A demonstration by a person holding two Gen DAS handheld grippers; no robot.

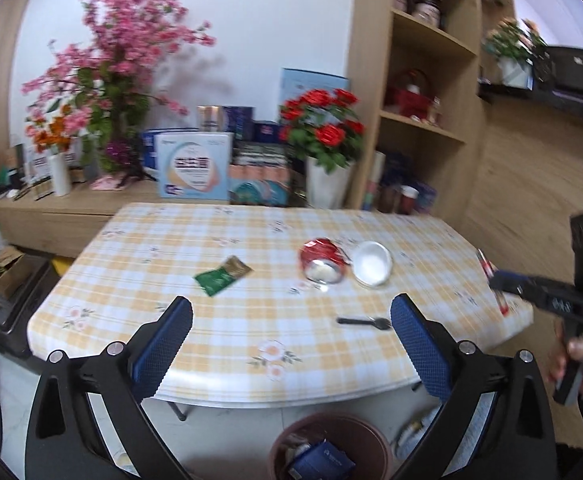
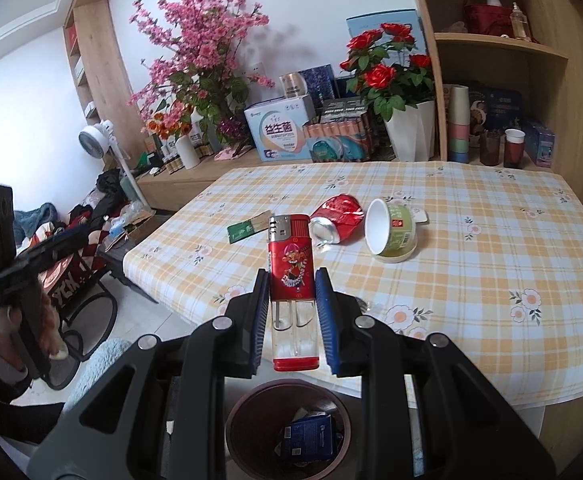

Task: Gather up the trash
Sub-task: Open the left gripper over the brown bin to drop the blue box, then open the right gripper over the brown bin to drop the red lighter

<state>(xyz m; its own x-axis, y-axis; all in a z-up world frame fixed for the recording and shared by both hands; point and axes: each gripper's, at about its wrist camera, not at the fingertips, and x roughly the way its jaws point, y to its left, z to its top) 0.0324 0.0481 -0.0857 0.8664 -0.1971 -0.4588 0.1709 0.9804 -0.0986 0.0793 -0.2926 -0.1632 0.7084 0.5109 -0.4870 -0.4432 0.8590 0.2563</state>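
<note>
On the checked table (image 2: pixel 491 240) with flowers behind, the right gripper (image 2: pixel 291 292) pinches a red lighter (image 2: pixel 291 264) upright, directly over the brown bin (image 2: pixel 251 408), while the left gripper (image 1: pixel 291 344), spread and empty, faces the crushed can (image 1: pixel 321 260).

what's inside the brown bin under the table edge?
In the brown bin, a dark blue box lies on top, with pale scraps beside it. Anything beneath is covered; the gripper frames hide parts of the rim.
</note>
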